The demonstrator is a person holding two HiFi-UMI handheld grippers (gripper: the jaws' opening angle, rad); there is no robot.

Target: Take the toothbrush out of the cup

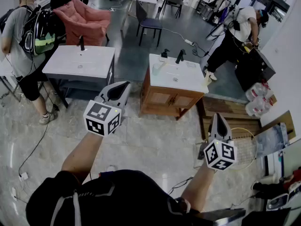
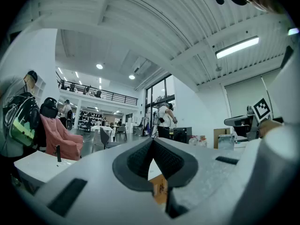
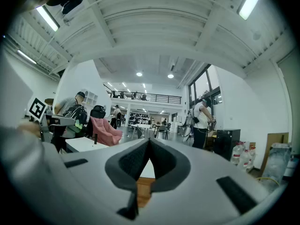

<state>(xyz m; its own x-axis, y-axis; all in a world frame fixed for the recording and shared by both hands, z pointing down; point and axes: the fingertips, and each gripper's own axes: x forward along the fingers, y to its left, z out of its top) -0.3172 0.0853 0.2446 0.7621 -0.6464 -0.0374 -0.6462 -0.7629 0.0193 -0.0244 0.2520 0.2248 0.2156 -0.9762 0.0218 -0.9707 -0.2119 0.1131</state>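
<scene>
Both grippers are held out level at waist height, well short of the work.

Left gripper [image 1: 121, 89]: jaws together, nothing between them. Its own view confirms this [image 2: 152, 142].

Right gripper [image 1: 218, 121]: jaws also closed and empty [image 3: 149, 142].

A pale cup [image 1: 158, 68], or what looks like one, stands at the left end of the white counter [image 1: 186, 76] on the wooden vanity [image 1: 164, 98], near the black faucet [image 1: 164, 54]. From here it is too small to make out a toothbrush in it.

The cup is well apart from both tools, ahead of them and between their lines, a little nearer the left gripper.

My judgement is that the approach is the step in hand. To do it well:
- Close the gap first.
- Open one gripper's jaws before reaching in.
- Come down over the cup's mouth.
- Pinch the brush handle where it stands above the rim.
- Draw it straight up so the cup does not tip.
- The other gripper could steady the cup's side.
</scene>
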